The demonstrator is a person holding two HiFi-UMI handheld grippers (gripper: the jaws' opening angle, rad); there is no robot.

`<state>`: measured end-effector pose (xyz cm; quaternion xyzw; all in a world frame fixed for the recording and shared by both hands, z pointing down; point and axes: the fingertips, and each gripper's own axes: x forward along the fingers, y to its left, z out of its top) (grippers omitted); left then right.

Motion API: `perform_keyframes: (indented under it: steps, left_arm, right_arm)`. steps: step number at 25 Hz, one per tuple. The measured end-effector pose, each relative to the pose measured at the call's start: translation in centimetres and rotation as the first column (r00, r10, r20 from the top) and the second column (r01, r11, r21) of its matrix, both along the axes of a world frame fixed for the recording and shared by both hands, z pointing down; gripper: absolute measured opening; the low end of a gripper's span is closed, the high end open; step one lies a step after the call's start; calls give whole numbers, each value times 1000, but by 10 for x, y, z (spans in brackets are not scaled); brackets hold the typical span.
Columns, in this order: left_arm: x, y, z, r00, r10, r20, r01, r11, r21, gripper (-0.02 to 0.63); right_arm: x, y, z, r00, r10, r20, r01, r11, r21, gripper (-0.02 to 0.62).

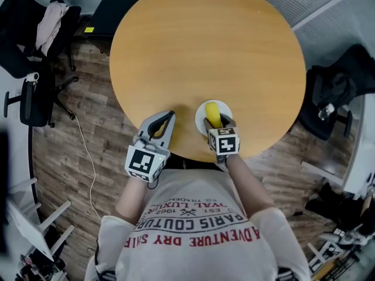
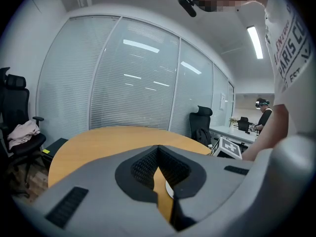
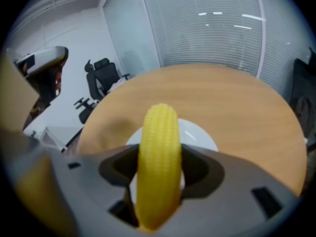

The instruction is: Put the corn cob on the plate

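Observation:
A yellow corn cob point(image 1: 213, 114) point(image 3: 158, 162) is clamped between the jaws of my right gripper point(image 1: 217, 122) point(image 3: 159, 181), pointing forward over a small white plate point(image 1: 202, 111) point(image 3: 202, 135) near the table's front edge. Whether the cob touches the plate I cannot tell. My left gripper point(image 1: 166, 122) point(image 2: 160, 169) rests over the table edge to the plate's left, jaws shut with nothing between them. A sliver of the plate point(image 2: 169, 189) shows through its jaws.
The round wooden table point(image 1: 205, 51) carries only the plate. Black office chairs point(image 1: 35, 34) stand at the left, a dark chair with a bag point(image 1: 337, 92) at the right. A cable point(image 1: 88, 157) runs over the wooden floor.

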<state>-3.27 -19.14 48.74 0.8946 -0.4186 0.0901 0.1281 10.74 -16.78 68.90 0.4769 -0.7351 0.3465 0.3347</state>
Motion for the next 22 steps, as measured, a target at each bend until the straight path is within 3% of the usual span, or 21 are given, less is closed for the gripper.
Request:
perform_keyframes:
  steps: [10,22]
  left_arm:
    - [2,0,8,1000,-1,4,1,1000,-17,32]
    - [7,-5,6,999,33,22,-33,999,-1,32]
  right_arm:
    - [-6,-3,7,999,-41,1,41,999,-25,268]
    - [-2,-14,-23,999,10,49,-13,999,52,268]
